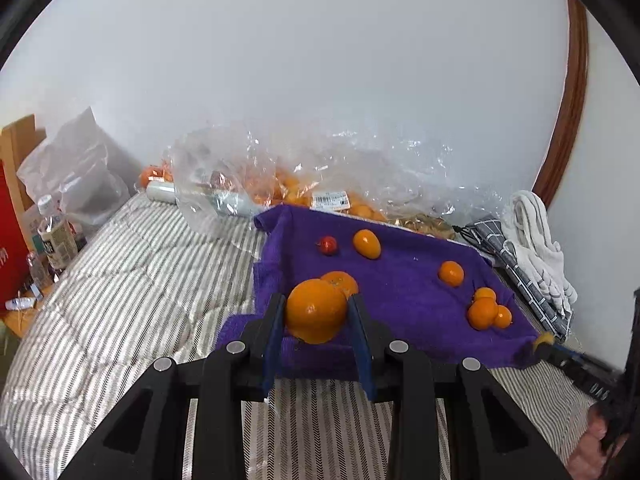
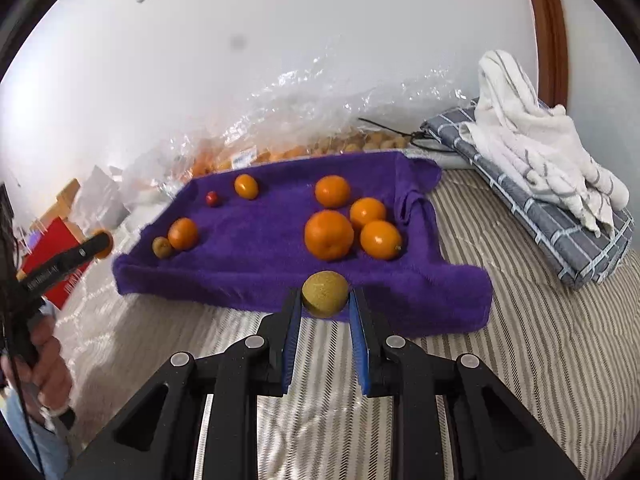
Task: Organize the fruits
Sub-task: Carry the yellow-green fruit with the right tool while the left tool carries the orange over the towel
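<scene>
My left gripper point(image 1: 316, 308) is shut on a large orange point(image 1: 316, 314), held just above the near left edge of the purple towel point(image 1: 400, 300). A second orange point(image 1: 342, 280) lies right behind it. My right gripper point(image 2: 325, 296) is shut on a small round brownish-yellow fruit point(image 2: 324, 294) over the towel's point(image 2: 256, 248) near edge. On the towel lie a cluster of several oranges point(image 2: 329, 234), a small red fruit point(image 2: 213, 198), an orange point(image 2: 246, 186), and another orange point(image 2: 183, 233) beside a small brown fruit point(image 2: 162, 247). In the right wrist view the left gripper point(image 2: 100, 244) shows at the left.
Crumpled clear plastic bags point(image 1: 280, 176) with more oranges lie behind the towel against the wall. A folded grey checked cloth point(image 2: 540, 200) with a white towel point(image 2: 532, 128) on it sits to the right. Bottles point(image 1: 56, 232) and a red box point(image 1: 8, 240) stand left of the striped bedding point(image 1: 120, 280).
</scene>
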Motion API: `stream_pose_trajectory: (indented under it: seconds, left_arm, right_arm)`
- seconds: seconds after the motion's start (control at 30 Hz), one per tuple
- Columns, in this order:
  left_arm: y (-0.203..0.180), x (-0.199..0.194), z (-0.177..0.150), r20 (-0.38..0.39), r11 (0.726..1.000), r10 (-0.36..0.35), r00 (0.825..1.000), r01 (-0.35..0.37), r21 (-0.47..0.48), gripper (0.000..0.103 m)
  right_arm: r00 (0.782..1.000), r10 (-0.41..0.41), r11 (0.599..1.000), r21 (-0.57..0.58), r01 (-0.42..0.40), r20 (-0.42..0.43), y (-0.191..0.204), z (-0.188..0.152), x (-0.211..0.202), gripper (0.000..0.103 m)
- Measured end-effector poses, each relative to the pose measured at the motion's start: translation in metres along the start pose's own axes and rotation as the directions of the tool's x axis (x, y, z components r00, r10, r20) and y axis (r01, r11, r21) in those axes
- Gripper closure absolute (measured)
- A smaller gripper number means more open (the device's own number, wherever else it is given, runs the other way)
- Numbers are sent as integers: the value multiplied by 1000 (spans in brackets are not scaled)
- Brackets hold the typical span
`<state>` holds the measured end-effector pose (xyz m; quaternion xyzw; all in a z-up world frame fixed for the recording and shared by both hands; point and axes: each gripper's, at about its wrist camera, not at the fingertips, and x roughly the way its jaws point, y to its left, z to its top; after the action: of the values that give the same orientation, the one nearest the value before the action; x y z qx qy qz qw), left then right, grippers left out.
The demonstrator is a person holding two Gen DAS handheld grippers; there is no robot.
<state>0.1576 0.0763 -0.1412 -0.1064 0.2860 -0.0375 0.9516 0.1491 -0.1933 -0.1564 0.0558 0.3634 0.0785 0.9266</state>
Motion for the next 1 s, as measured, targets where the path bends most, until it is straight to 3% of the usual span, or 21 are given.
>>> stream_pose_trajectory:
  seconds: [0.43,0.7,1.0]
  left_arm:
    - [8,-12,23,2,999,-27,1000,27,-37,73]
    - [5,-12,77,7,1000,15,1000,-15,12,73]
    - [-15,35,107,-46,999,13,999,-12,33,73]
  right_arm:
    - [996,36,999,-30,-34,78,14,72,-32,79]
    - [996,70,997,-31,-69,59,14,107,-3,79]
    - [997,68,995,-72,-67,21,13,140,40,79]
